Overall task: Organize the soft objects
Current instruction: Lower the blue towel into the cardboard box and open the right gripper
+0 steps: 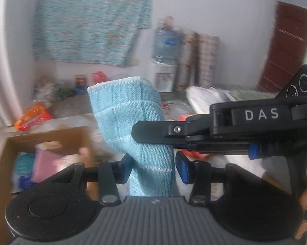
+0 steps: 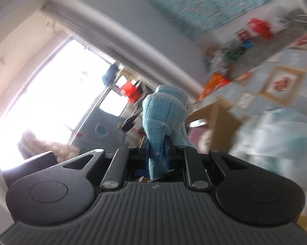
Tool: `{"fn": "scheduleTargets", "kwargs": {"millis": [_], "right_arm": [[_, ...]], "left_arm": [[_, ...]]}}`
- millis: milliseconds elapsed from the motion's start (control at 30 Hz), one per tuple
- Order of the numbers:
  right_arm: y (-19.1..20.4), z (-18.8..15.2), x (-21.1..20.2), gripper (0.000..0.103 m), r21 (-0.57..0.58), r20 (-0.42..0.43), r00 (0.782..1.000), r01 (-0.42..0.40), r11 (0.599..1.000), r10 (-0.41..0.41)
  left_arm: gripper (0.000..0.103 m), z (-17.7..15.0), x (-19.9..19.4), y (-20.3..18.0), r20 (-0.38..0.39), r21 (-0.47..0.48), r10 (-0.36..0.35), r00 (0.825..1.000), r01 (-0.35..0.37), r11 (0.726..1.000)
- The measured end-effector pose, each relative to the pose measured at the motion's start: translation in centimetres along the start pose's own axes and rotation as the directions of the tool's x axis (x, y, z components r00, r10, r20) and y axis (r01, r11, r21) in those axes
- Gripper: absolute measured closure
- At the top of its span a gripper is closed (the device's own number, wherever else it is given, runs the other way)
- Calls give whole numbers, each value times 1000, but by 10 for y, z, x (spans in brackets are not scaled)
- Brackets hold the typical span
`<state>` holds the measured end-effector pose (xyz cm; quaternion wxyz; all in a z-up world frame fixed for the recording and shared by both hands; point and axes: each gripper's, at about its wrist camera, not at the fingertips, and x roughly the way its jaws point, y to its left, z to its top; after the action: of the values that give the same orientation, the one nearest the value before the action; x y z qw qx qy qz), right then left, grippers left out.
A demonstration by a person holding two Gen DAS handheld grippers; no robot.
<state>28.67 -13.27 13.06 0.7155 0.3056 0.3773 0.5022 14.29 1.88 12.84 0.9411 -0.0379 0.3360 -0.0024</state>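
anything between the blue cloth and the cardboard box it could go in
Nothing visible blocks the way. The blue cloth hangs above the table, gripped by the right gripper and between the left gripper fingers. The cardboard box sits open-topped to the cloth's left, already holding a pink item.

Two black plastic hand-held grippers. Ribbed grey housing at the base of the left gripper [image 1: 151,170], flanked by round black discs and angled black link arms with silver screws. Blue rubber pads [image 1: 182,167] on the fingertips. Same build on the right gripper [image 2: 157,151]. White letters "DAS" along its black side bar, plus one silver screw and a blue collar.
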Motion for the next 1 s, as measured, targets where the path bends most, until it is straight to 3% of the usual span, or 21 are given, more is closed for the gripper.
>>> {"fn": "scheduleTargets", "kwargs": {"millis": [167, 300, 400, 600, 767, 867, 1000], "right_arm": [[33, -5, 84, 90, -15, -132, 989, -70, 997, 67], [37, -17, 137, 90, 7, -230, 971, -58, 998, 58], [28, -34, 171, 90, 16, -306, 952, 3, 1000, 2], [-1, -67, 221, 89, -40, -430, 885, 182, 982, -182], [-14, -83, 240, 86, -217, -441, 823, 290, 932, -359], [-2, -81, 236, 70, -294, -401, 819, 309, 904, -410], [10, -67, 221, 54, -345, -323, 842, 321, 882, -432]], "left_arm": [[56, -6, -21, 66, -24, -91, 75, 997, -77, 993], [56, -23, -12, 107, -102, -137, 101, 990, -115, 984], [56, -41, 9, 130, -180, -158, 95, 979, -124, 980], [57, -79, 60, 162, -342, -206, 32, 939, -108, 973], [57, -92, 87, 183, -414, -248, -17, 910, -95, 964], [57, -100, 94, 183, -438, -272, -43, 898, -87, 958], [57, -101, 100, 179, -442, -266, -50, 895, -78, 961]]}}
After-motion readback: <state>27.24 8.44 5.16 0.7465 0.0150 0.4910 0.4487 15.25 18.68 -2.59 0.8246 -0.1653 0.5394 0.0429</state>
